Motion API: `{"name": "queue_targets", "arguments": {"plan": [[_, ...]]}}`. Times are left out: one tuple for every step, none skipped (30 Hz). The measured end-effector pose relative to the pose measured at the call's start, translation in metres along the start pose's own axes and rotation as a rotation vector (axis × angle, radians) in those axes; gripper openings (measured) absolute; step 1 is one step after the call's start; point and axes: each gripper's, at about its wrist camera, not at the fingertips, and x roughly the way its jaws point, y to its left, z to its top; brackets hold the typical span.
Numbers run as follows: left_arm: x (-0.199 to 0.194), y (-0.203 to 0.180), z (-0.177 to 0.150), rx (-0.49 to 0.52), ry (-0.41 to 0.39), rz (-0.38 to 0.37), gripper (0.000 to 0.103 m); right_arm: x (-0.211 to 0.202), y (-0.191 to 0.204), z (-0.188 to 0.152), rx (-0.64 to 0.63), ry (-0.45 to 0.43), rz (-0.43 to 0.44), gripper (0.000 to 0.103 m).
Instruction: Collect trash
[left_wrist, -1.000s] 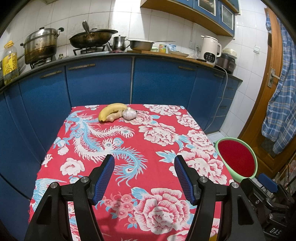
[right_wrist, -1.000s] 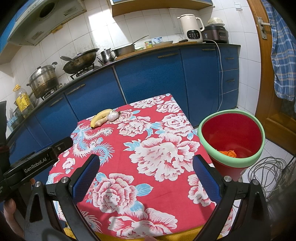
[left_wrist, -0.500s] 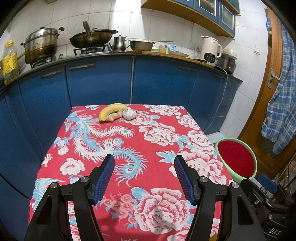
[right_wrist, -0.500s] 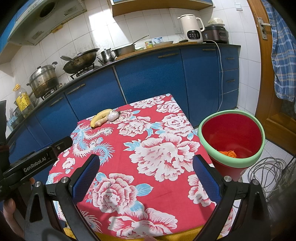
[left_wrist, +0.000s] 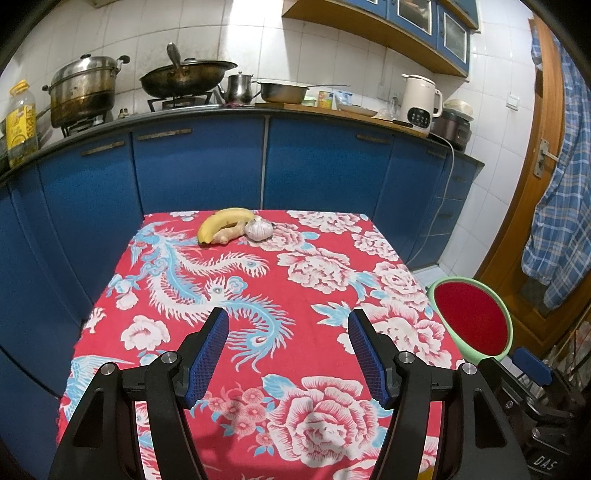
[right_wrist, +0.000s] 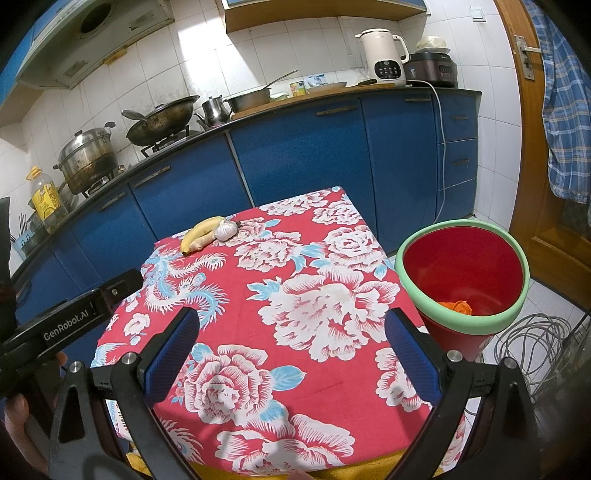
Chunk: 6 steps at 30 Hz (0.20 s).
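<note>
Red plastic bin with a green rim (right_wrist: 461, 280) stands on the floor beside the table, orange scrap (right_wrist: 456, 305) inside.
Yellow banana (left_wrist: 218, 227), ginger root (left_wrist: 229, 233) and garlic bulb (left_wrist: 258, 229) touch at the floral red tablecloth's (left_wrist: 314, 266) far edge; left gripper (left_wrist: 288, 350) and right gripper (right_wrist: 291, 354) hover spread apart, holding nothing.

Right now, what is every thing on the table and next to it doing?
Banana: unpeeled, lying at the far edge of the table.
Ginger: lying against the banana.
Garlic: whole bulb, beside the ginger.
Red bin: upright beside the table, lidless, something orange at the bottom.
Left gripper: fingers open, nothing between them.
Right gripper: fingers open, nothing between them.
Tablecloth: spread flat.
</note>
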Motion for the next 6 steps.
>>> {"name": "queue_targets", "arguments": {"plan": [[0.0007,-0.0005,0.0005,0.0,0.001,0.001,0.068,0.0001,0.0001,0.0,0.001,0.001,-0.001,0.099],[0.0006,-0.0005,0.0005,0.0,0.001,0.0,0.068,0.0,0.0008,-0.0004,0.001,0.001,0.0,0.099],[0.0,-0.0008,0.0007,-0.002,0.002,0.002,0.068,0.0002,0.0016,-0.0004,0.0,0.003,0.0,0.099],[0.0004,-0.0015,0.0016,-0.001,0.002,0.003,0.068,0.0005,0.0027,-0.0007,-0.002,0.005,-0.001,0.099],[-0.0005,-0.0007,0.0004,-0.001,0.001,0.002,0.068,0.001,0.0039,-0.0012,-0.003,0.006,-0.001,0.099],[-0.0002,-0.0012,0.0009,0.001,0.001,0.003,0.068,0.0014,0.0045,-0.001,-0.005,0.007,-0.002,0.099]]}}
